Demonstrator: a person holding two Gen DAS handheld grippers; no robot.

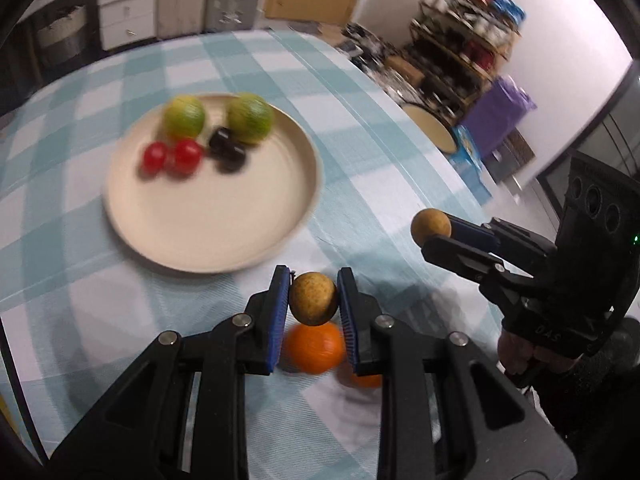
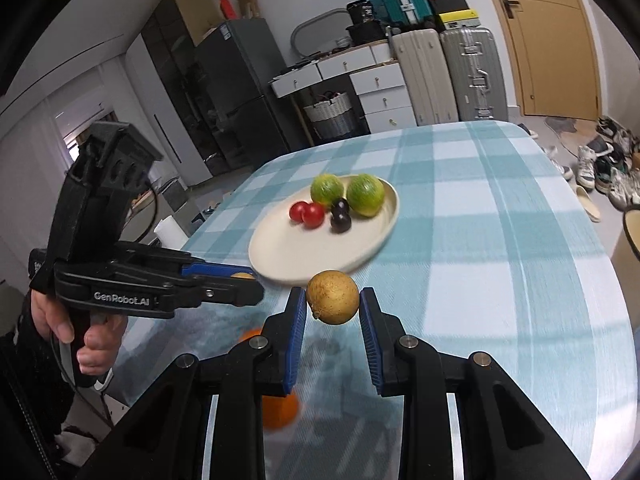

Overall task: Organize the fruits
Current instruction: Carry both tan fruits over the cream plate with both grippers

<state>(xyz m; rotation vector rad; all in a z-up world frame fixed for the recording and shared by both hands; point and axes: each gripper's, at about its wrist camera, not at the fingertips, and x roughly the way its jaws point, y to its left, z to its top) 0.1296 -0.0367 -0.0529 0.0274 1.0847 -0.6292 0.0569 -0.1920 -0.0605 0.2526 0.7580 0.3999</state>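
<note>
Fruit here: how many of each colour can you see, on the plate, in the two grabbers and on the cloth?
Round green fruits: 2
Small red fruits: 2
Dark purple fruits: 2
Brown-yellow round fruits: 2
Orange fruits: 2
Total: 10

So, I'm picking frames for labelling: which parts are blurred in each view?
Left wrist view: plate and its fruit smeared, orange soft, held brown fruit sharp. Right wrist view: plate edge slightly smeared, held brown fruit crisp.
</note>
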